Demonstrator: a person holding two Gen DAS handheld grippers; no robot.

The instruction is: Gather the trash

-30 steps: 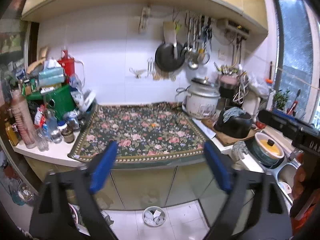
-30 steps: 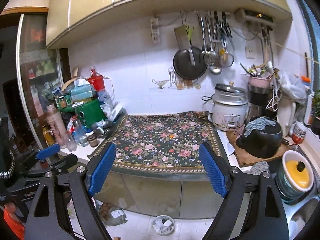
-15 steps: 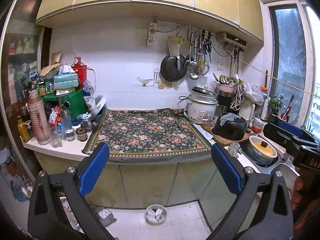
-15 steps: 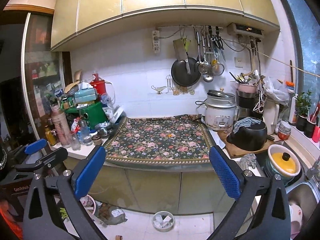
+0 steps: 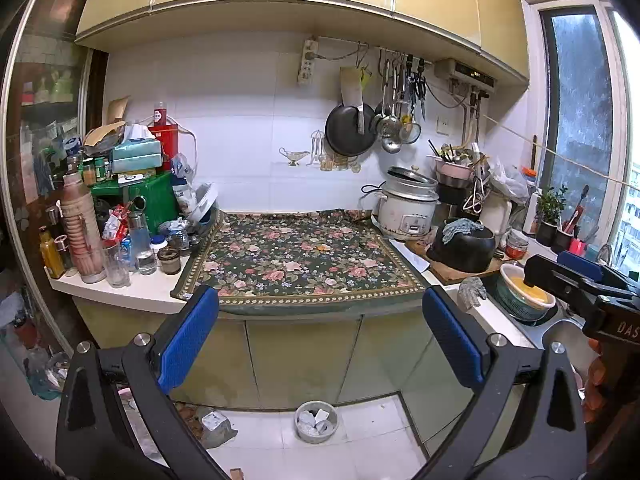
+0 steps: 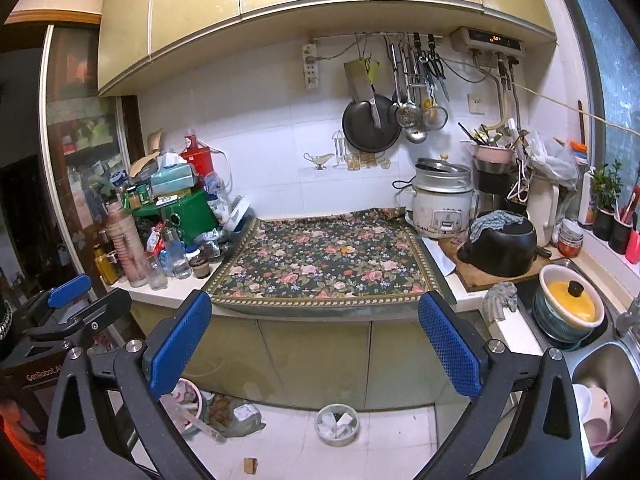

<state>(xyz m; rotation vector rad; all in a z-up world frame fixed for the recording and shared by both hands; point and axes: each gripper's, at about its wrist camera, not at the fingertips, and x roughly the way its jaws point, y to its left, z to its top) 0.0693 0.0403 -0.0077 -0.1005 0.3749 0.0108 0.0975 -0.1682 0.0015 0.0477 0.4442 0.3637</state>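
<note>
A small round bin (image 5: 316, 426) with crumpled white paper stands on the tiled floor below the counter; it also shows in the right wrist view (image 6: 337, 424). My left gripper (image 5: 320, 340) is open and empty, held in the air facing the counter. My right gripper (image 6: 316, 342) is open and empty too. The left gripper appears at the left edge of the right wrist view (image 6: 70, 304); the right gripper appears at the right edge of the left wrist view (image 5: 580, 280). A grey crumpled bag (image 6: 244, 418) and a small brown scrap (image 6: 250, 465) lie on the floor.
A floral cloth (image 5: 296, 256) covers the counter. Bottles, jars and a green box (image 5: 136, 204) crowd its left end. A rice cooker (image 5: 408, 208), black pot (image 5: 464, 248) and yellow-lidded pot (image 6: 570, 304) stand right, beside a sink (image 6: 608, 372). Cabinet doors (image 5: 300, 360) below.
Both grippers have pulled back and tilted up from the counter, so more floor and upper cabinets show. Both stay open and empty.
</note>
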